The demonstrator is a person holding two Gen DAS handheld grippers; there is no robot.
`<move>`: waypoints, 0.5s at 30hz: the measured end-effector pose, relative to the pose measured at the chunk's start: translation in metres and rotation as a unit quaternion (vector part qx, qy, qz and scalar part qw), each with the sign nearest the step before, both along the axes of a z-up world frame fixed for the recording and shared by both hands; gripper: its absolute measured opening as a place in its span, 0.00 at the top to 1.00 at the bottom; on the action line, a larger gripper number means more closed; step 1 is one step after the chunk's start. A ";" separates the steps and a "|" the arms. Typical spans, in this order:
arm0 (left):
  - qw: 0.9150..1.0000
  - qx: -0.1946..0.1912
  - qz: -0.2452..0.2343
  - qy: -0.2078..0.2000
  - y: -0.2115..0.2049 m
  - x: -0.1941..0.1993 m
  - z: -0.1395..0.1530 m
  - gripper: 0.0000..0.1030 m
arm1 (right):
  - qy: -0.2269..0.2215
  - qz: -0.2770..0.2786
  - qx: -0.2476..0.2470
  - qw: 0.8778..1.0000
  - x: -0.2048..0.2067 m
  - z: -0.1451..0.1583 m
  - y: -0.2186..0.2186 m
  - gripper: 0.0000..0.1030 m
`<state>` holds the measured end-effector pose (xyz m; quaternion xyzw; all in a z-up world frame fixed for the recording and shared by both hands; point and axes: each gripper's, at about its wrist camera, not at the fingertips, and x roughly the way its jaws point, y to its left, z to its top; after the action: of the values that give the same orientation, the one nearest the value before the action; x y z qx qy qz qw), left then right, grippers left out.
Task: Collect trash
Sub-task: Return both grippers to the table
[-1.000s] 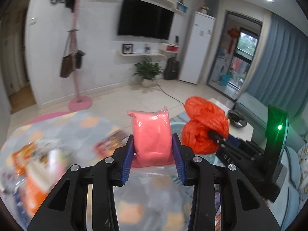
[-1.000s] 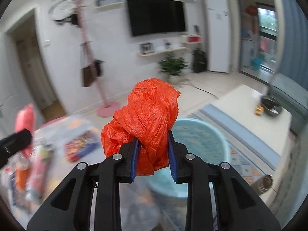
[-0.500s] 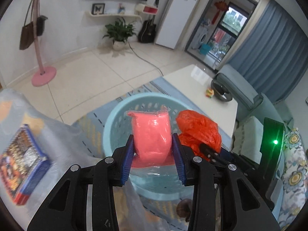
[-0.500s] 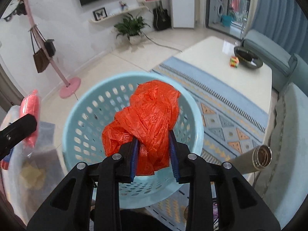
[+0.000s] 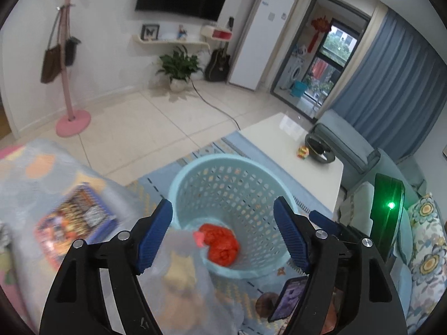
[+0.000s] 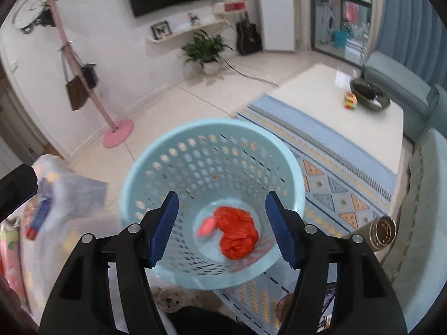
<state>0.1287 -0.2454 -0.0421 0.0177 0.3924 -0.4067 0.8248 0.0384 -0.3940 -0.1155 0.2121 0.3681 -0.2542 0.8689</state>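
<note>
Both tools hung over the pale blue perforated plastic basket [image 6: 212, 167], which stood on the patterned blue rug [image 6: 335, 184] below and just ahead of them. The left tool [image 5: 223, 234] had its blue-padded jaws spread wide with nothing between them, and the right tool [image 6: 222, 227] was likewise wide open and empty. Down in the bottom of the basket, seen between the right tool's jaws, lay the crumpled orange plastic bag [image 6: 237, 237], with the small pink packet [image 6: 206, 226] touching it on its left side. Off to the left of the left tool sat a colourful printed box [image 5: 75, 223] on a worktop under a pale cloth with orange patches [image 5: 36, 173]. Ahead and to the right of both tools stood a low white table [image 6: 335, 106].
</note>
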 end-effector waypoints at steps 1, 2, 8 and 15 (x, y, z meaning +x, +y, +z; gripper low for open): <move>1.000 0.000 0.007 -0.009 0.010 -0.006 0.008 0.29 | -0.009 0.009 -0.007 1.000 -0.002 0.008 0.008 0.41; 1.000 -0.002 0.015 -0.019 0.021 -0.011 0.016 0.29 | -0.016 0.017 -0.013 1.000 -0.003 0.015 0.014 0.41; 0.993 0.002 0.085 -0.078 0.102 -0.046 0.060 0.23 | -0.079 0.088 -0.048 0.992 -0.015 0.064 0.077 0.41; 0.965 0.050 0.224 -0.123 0.225 -0.070 0.082 0.22 | -0.112 0.168 -0.066 0.977 -0.016 0.092 0.149 0.41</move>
<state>0.0583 -0.0203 0.0400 0.0207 0.3019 -0.1858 0.9348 0.0220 -0.2449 -0.0239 0.1170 0.2817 -0.1032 0.9467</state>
